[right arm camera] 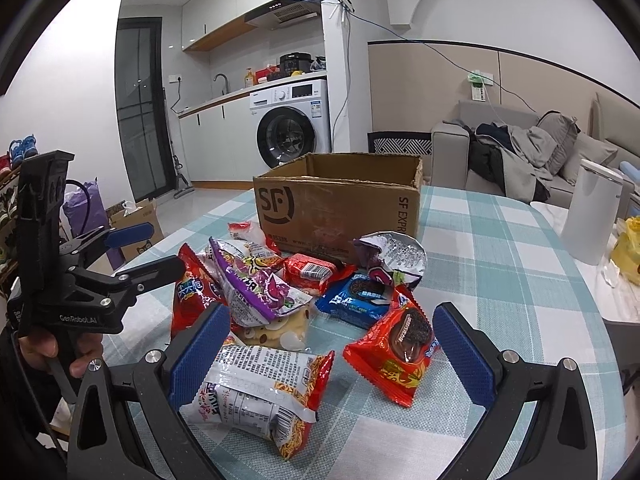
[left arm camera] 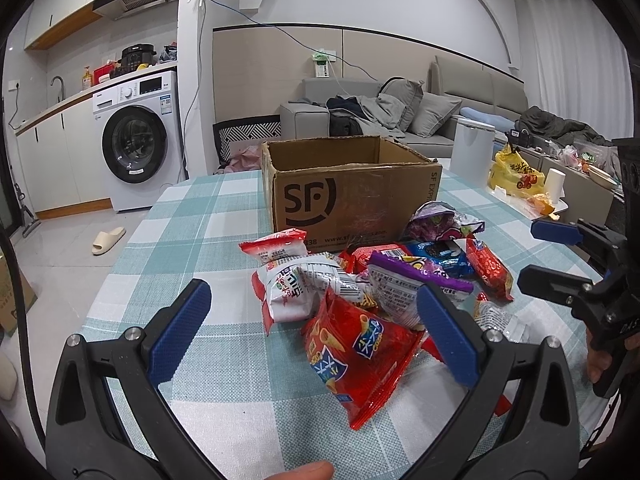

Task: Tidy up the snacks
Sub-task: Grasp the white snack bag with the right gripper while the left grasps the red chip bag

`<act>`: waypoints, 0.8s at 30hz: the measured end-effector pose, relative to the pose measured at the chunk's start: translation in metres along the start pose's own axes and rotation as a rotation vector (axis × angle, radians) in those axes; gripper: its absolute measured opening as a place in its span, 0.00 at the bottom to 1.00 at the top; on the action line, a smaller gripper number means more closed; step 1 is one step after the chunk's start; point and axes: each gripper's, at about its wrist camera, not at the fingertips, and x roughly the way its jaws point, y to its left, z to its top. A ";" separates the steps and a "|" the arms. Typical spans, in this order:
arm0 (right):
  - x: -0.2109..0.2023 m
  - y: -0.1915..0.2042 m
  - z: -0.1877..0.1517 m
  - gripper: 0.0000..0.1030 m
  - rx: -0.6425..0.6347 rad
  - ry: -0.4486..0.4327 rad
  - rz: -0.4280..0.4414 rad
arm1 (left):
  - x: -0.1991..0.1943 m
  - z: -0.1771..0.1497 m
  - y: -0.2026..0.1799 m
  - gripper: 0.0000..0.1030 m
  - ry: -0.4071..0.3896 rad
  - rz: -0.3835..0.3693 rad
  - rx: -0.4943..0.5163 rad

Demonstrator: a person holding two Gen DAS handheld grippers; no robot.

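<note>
1. Left gripper (left arm camera: pixel 316 332) released, jaws spread wide, holding nothing; red cone-snack bag (left arm camera: pixel 356 356) lies between them on the checked tablecloth (left arm camera: pixel 192 240).
2. Right gripper (right arm camera: pixel 332 354) likewise released; white-and-red noodle packet (right arm camera: pixel 260 392) by its left finger, red cookie pack (right arm camera: pixel 400 352) between.
3. Remaining snacks heaped mid-table.
4. Open SF cardboard box (right arm camera: pixel 340 208) behind the heap, toward the far edge.

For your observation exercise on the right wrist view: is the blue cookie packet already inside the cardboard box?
No. The blue cookie packet lies on the checked tablecloth in front of the cardboard box, among the other snacks.
</note>
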 end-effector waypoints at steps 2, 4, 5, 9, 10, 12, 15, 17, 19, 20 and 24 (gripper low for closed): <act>0.002 -0.001 0.001 1.00 0.008 0.010 -0.002 | 0.001 -0.001 0.001 1.00 0.012 -0.010 -0.007; 0.005 -0.002 0.001 1.00 0.011 0.024 0.004 | 0.000 0.000 0.000 1.00 0.014 -0.005 -0.009; 0.005 -0.002 0.001 1.00 0.011 0.029 0.005 | 0.000 0.000 0.000 1.00 0.016 -0.008 -0.011; 0.012 -0.002 0.000 1.00 0.013 0.079 0.000 | 0.006 0.000 0.001 1.00 0.052 -0.037 -0.015; 0.014 -0.002 -0.001 1.00 0.017 0.090 0.002 | 0.006 -0.001 -0.001 1.00 0.060 -0.042 -0.011; 0.015 -0.004 -0.002 1.00 0.033 0.109 0.022 | 0.009 -0.002 -0.003 1.00 0.078 -0.047 -0.004; 0.016 -0.003 -0.003 1.00 0.049 0.119 0.046 | 0.012 -0.002 -0.005 1.00 0.095 -0.044 0.005; 0.016 -0.001 -0.004 1.00 0.047 0.134 0.057 | 0.015 -0.003 -0.006 1.00 0.110 -0.031 0.007; 0.017 0.004 -0.006 1.00 0.034 0.148 0.069 | 0.017 -0.004 -0.005 1.00 0.119 -0.024 0.003; 0.017 0.006 -0.006 1.00 0.026 0.156 0.073 | 0.018 -0.004 -0.004 1.00 0.125 -0.021 0.003; 0.021 0.016 -0.009 1.00 0.006 0.198 0.097 | 0.022 -0.005 -0.004 1.00 0.147 -0.011 0.010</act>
